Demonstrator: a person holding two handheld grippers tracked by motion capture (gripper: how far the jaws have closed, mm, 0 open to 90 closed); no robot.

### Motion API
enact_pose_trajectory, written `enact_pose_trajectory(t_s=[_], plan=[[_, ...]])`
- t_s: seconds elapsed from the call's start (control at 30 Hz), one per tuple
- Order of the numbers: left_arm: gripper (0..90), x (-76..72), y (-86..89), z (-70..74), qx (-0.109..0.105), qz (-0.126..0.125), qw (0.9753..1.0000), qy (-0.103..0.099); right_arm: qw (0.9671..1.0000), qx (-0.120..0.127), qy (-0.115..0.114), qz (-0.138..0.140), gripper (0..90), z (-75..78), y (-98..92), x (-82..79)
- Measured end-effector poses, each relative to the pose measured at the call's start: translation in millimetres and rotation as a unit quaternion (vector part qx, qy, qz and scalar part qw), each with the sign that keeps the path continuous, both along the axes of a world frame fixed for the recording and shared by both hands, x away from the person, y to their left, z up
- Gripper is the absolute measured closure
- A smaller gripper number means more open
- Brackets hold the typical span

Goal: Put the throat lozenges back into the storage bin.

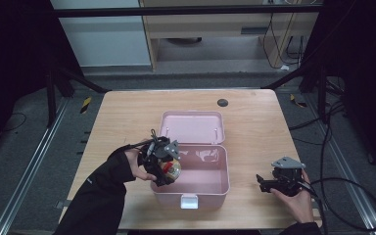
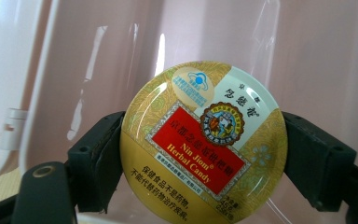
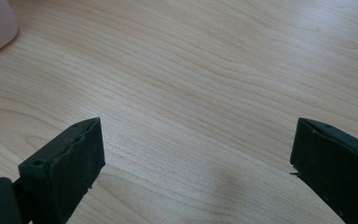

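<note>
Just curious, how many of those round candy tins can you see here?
1. The Nin Jiom herbal candy tin is clamped in the left gripper over the open pink box; more could be hidden behind its near wall.

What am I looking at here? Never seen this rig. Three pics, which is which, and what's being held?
No robot arm: a person holds a two-jaw gripper in each hand at a wooden table.

The high view comes from a fixed camera above the person's side, looking down and forward. On the table sits an open pink box with its lid swung back. The left gripper is at the box's left wall, and the right gripper is over bare table to the right of the box.

The left gripper view comes from a camera riding on that gripper. Its jaws clamp a round candy tin by its edges, with the pink box behind it.

The right gripper view is the same setup on the other hand. Its jaws stand wide apart over the wood, holding nothing.
</note>
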State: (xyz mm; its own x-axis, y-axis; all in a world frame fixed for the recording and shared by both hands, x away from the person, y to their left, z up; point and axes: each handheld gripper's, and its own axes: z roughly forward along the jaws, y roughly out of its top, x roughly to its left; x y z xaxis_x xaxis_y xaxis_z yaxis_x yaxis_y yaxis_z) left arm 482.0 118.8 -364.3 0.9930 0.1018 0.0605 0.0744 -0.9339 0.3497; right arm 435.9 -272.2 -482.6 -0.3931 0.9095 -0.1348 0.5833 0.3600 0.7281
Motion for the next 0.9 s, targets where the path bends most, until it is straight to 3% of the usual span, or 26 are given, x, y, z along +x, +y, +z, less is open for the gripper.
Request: enact_pose_trajectory(t_s=[0.27,0.47,0.9], plan=[[19.6,2.3,2.2,-14.9,0.014,0.006,0.9998,0.010,1.0000,-0.005,0.001,0.002,3.1,-1.5,1.2,0.4],[19.6,3.4,3.6,-22.4,0.010,0.007,0.9997,0.019,1.0000,-0.005,0.002,0.003,3.0,-1.9,1.6,0.6],[18.7,3.4,4.0,-28.6,0.013,0.011,0.9997,0.019,1.0000,-0.005,0.003,0.004,2.6,-2.2,1.7,0.7]])
